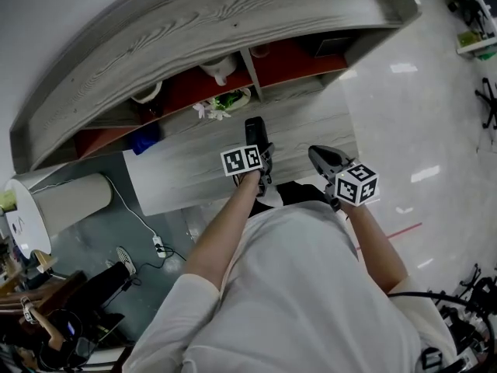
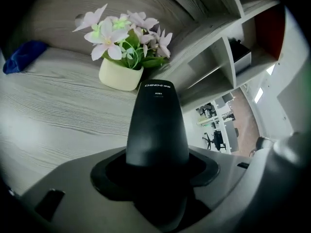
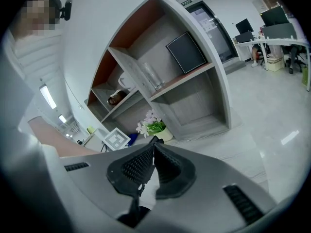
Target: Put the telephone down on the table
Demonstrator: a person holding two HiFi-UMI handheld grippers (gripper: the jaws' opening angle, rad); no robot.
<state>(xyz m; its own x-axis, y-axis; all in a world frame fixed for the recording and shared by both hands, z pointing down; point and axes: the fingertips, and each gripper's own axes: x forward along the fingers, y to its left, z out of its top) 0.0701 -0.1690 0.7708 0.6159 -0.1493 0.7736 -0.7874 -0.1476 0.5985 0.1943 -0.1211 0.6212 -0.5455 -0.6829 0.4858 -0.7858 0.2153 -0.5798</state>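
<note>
A black telephone handset (image 2: 157, 125) stands up between the jaws of my left gripper (image 2: 157, 171), which is shut on its lower end. In the head view the telephone (image 1: 254, 133) sticks out from the left gripper (image 1: 262, 162) above the near part of the grey wooden table (image 1: 175, 173); it does not look to be resting on the top. My right gripper (image 1: 322, 160) hangs off the table's right end. Its ribbed pads meet at the tips (image 3: 153, 142) with nothing between them.
A cream pot of pink and white flowers (image 2: 120, 72) stands on the table ahead of the telephone, with a blue cloth (image 2: 22, 55) far left. A curved shelf unit (image 1: 233, 22) backs the table, holding a dark frame (image 3: 186, 51), a glass (image 3: 152, 76) and crockery. A white floor (image 1: 419, 115) lies to the right.
</note>
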